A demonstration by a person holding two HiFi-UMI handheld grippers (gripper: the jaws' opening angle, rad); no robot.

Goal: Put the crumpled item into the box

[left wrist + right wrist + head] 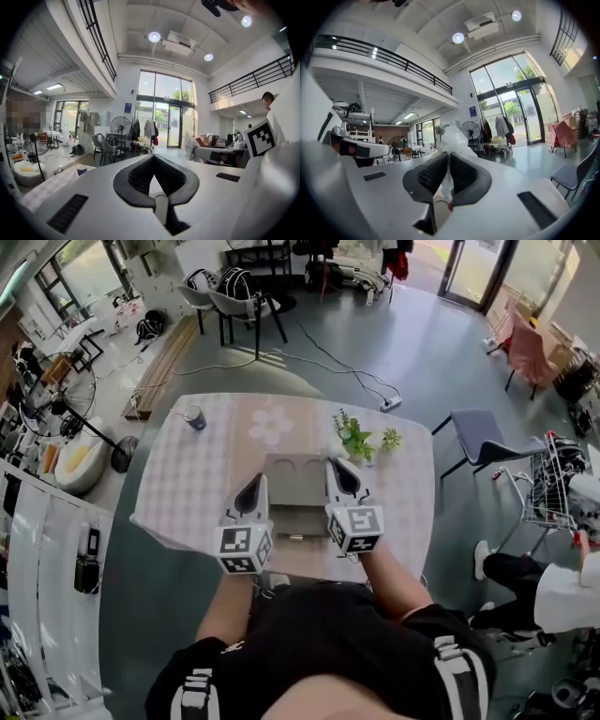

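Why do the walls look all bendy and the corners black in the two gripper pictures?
Left gripper view: a wide-angle lens bows the railing and leaves dark corners. Right gripper view: the same bending, and the ceiling lamp glares white. Head view: the edges curve less.

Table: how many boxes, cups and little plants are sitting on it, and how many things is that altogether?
Box: 1
Cup: 1
Plants: 2
Total: 4
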